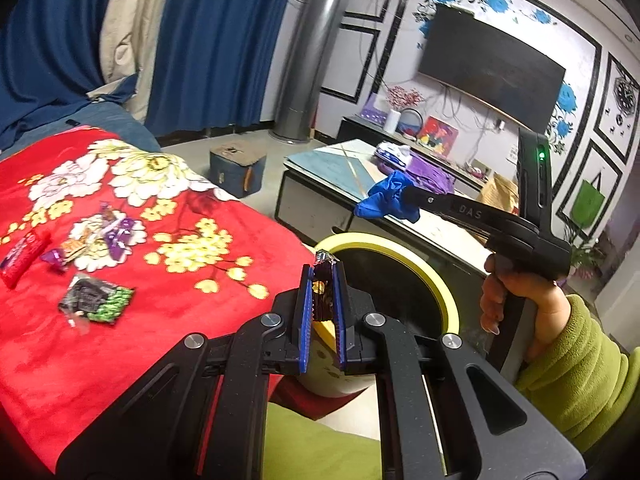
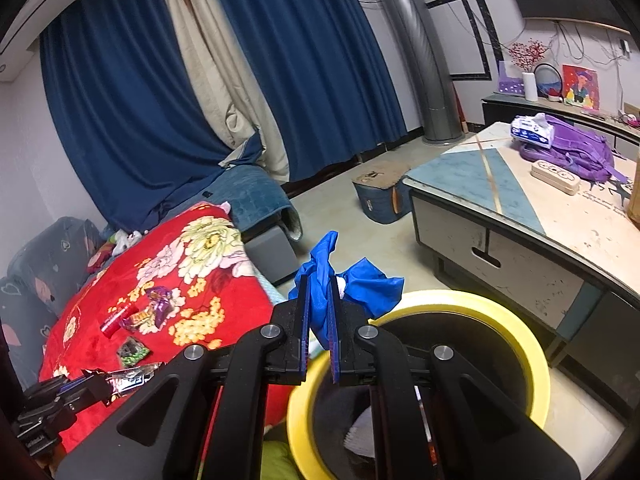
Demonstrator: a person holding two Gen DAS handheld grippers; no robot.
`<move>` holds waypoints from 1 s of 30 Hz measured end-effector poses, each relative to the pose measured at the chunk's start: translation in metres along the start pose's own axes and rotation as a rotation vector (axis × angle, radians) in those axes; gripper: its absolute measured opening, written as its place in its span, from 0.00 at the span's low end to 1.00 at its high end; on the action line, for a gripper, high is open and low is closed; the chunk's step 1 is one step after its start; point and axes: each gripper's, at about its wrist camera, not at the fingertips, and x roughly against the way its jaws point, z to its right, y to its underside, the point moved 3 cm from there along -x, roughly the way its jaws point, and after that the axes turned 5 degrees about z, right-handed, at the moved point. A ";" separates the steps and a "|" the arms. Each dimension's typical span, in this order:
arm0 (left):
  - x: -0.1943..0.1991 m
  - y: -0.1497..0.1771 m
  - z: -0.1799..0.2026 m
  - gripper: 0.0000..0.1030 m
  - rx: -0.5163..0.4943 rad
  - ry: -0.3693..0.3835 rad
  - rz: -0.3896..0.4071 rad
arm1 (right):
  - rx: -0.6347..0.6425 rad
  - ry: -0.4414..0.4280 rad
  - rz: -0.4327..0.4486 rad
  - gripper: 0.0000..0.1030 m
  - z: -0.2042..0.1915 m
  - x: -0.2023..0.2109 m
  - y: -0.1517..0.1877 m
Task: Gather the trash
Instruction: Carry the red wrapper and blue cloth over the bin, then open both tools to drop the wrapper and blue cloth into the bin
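Above yellow-rimmed bin [image 2: 516, 320], right fingers [image 2: 319, 312] pinch crumpled blue glove [image 2: 368, 284] (left grips shiny wrapper [image 1: 323, 292]).

You see red floral blanket [image 1: 168, 312] spread over bed. On it: red packet [image 1: 22, 258] at left edge, cluster of purple wrappers [image 1: 114, 232] mid-blanket, dark green-edged wrapper [image 1: 94, 298] nearer you. Floor [image 2: 336, 216] carries yellow-rimmed bin [image 2: 516, 320] just beside blanket edge, plus low table [image 2: 520, 216].

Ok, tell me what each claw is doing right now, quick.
Left claw: closed on a shiny snack wrapper.
Right claw: closed on a crumpled blue bag.
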 end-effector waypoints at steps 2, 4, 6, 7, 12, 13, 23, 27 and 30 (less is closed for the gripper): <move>-0.006 0.002 0.006 0.05 -0.013 0.011 -0.014 | -0.012 0.013 0.004 0.08 0.010 0.004 0.003; -0.012 0.003 0.010 0.05 -0.021 0.018 -0.029 | -0.021 0.030 0.006 0.08 0.020 0.007 0.005; -0.019 0.007 0.014 0.05 -0.029 0.027 -0.049 | -0.034 0.045 0.006 0.08 0.031 0.010 0.007; -0.024 0.008 0.015 0.05 -0.029 0.031 -0.061 | -0.038 0.052 0.005 0.08 0.035 0.011 0.009; -0.040 0.015 0.024 0.05 -0.023 0.058 -0.104 | -0.072 0.079 -0.013 0.08 0.059 0.012 0.019; -0.044 0.017 0.027 0.05 -0.024 0.067 -0.112 | -0.079 0.086 -0.017 0.08 0.063 0.013 0.021; -0.080 0.035 0.058 0.05 -0.104 0.112 -0.209 | -0.133 0.108 -0.089 0.08 0.100 0.010 0.052; -0.096 0.041 0.057 0.05 -0.094 0.113 -0.252 | -0.154 0.095 -0.114 0.08 0.104 0.006 0.062; -0.104 0.044 0.058 0.05 -0.092 0.117 -0.269 | -0.169 0.077 -0.127 0.08 0.105 0.004 0.065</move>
